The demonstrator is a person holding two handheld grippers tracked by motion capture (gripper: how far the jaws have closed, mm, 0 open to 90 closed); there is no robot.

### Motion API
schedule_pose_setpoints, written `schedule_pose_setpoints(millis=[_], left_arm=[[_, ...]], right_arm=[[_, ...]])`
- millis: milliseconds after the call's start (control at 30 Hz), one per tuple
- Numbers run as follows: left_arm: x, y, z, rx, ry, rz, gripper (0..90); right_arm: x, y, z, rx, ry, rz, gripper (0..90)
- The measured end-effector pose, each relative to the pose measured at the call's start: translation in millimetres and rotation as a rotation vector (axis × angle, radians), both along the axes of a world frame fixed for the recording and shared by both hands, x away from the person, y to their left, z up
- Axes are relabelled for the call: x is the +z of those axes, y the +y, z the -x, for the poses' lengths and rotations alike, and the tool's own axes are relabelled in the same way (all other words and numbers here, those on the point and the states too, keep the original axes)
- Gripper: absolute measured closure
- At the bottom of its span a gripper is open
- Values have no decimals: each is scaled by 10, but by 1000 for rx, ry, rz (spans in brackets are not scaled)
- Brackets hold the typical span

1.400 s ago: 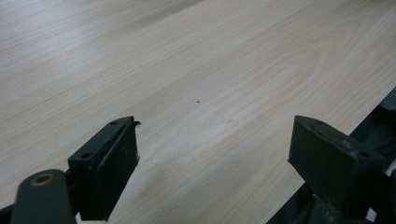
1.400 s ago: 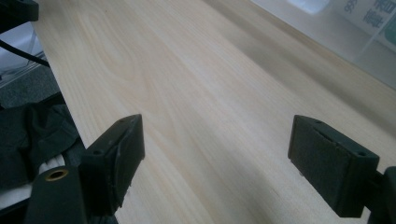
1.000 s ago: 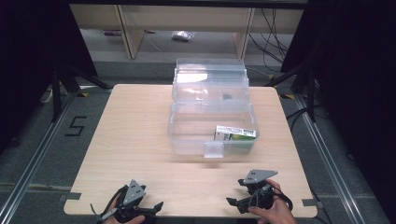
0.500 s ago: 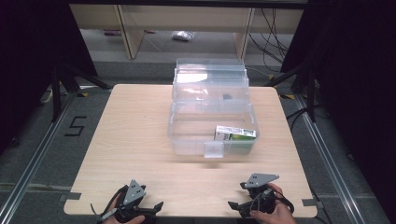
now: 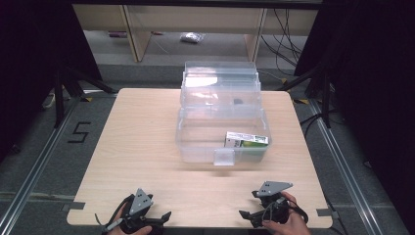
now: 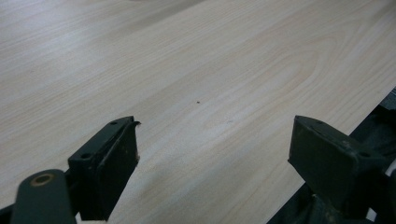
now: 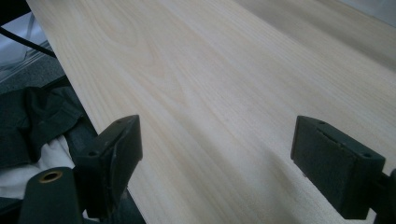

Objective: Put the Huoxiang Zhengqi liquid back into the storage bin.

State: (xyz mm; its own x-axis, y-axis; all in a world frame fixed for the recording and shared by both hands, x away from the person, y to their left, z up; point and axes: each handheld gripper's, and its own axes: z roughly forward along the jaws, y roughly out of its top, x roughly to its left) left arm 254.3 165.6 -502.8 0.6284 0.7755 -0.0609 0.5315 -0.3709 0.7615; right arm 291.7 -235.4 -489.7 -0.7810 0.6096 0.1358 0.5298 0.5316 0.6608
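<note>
Left of the clear bin [image 5: 222, 139] and well short of it the left gripper [image 5: 161, 218] rests spread and empty at the surface's [image 5: 142, 142] near edge, while the right gripper [image 5: 247, 215], equally spread, lies nearer the green-and-white box [image 5: 246, 140], set long-axis crosswise in the bin's right corner.

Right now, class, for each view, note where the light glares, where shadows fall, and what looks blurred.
High view: glare whitens the clear box lid; dark surroundings frame the bright table. Left gripper view: the left gripper looks soft, its fingers shadowing the wood. Right gripper view: sheen on the wood, the right gripper slightly blurred.
</note>
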Motion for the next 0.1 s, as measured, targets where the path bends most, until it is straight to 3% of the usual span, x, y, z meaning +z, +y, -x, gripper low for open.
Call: schedule_pose_setpoints(millis=[100], left_arm=[[1, 1, -1, 0, -1, -1, 150]], right_arm=[[-8, 6, 1, -11, -11, -22, 175]])
